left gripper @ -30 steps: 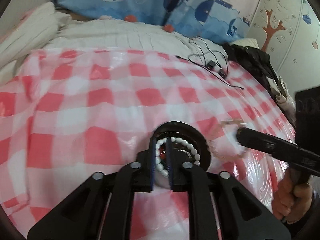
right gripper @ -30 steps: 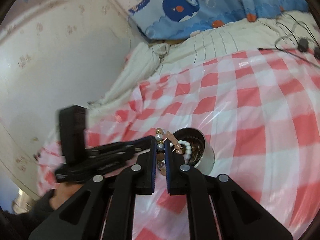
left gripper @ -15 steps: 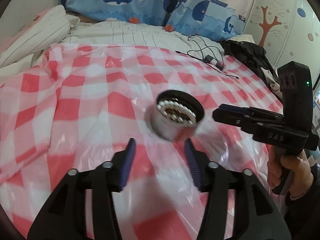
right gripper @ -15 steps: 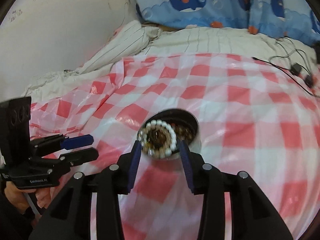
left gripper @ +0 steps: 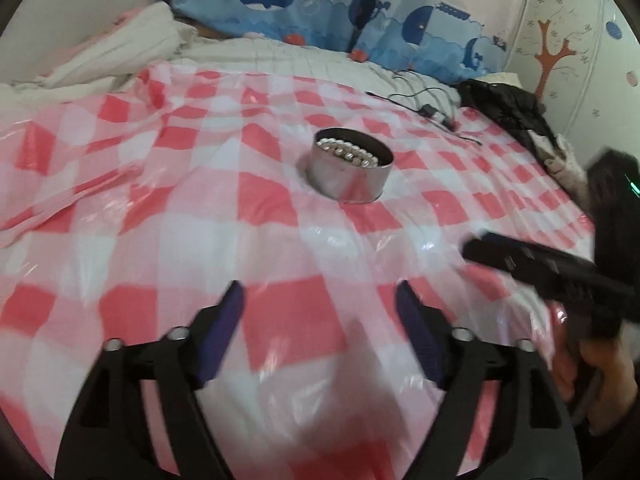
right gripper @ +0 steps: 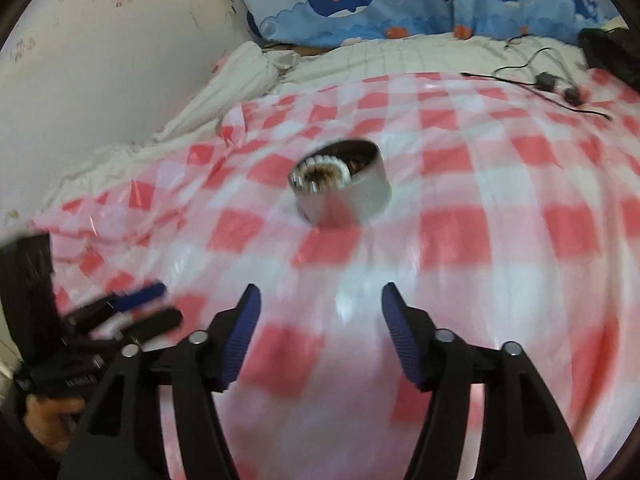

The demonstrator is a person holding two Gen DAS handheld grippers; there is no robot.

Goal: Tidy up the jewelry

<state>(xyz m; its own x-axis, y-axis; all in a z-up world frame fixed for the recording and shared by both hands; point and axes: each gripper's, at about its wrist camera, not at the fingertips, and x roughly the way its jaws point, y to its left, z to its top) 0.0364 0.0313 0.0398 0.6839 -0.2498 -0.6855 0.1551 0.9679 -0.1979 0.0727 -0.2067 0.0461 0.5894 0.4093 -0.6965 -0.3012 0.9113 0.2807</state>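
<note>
While both tongs gape, no legible writing shows on tin [left gripper: 347, 178].

The round tin [left gripper: 349, 174] looks like brushed metal, dull silver. The checked sheet [left gripper: 200, 216] beneath is glossy, crinkled plastic. Pearly beads [right gripper: 323, 168] shine inside.

Whale pillows [left gripper: 360, 12], black cable [left gripper: 428, 108], checked plastic sheet [left gripper: 200, 220].

I see soft, even indoor light with white glare patches on the plastic checked sheet [left gripper: 332, 240]. Motion blur smears my near foreground; fisheye bending and dark vignette ring both views.
</note>
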